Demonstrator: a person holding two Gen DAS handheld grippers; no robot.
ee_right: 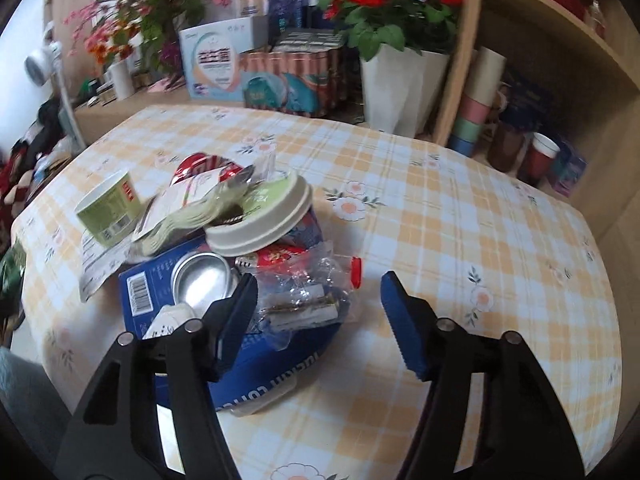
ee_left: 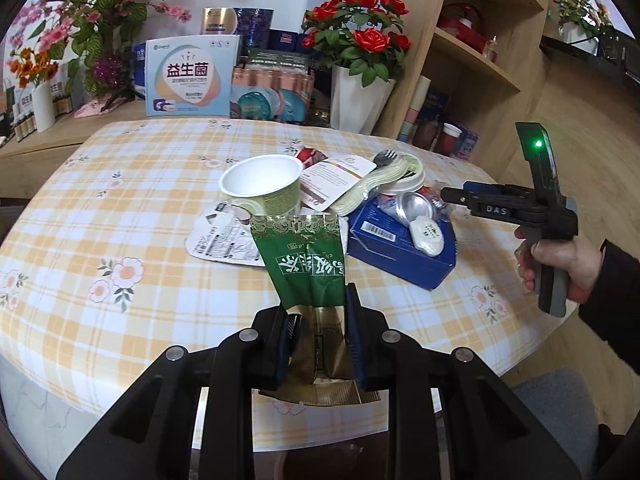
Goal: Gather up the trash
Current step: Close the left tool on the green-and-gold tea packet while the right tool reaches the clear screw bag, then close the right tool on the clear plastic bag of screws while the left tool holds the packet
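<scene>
At the left, the left gripper [ee_left: 316,332] holds a green foil pouch [ee_left: 306,260] pinched between narrow fingers, lifted clear above the near edge of the round tabletop [ee_left: 120,208]. Toward the middle of the checked cloth lies the remaining trash: a green paper cup [ee_left: 266,188] standing open on a flat printed lid, then a blue carton [ee_left: 394,248] heaped with a foil dish, a white cup lid [ee_right: 260,220] and a crumpled clear bottle [ee_right: 308,284]. At the right, the right gripper [ee_right: 320,312] hovers just above the carton's near side, fingers moderately wide and gripping nothing, the crumpled bottle between them. The collecting appears mid-way; the next move likely calls for lowering onto the bottle and closing squarely before lifting.
</scene>
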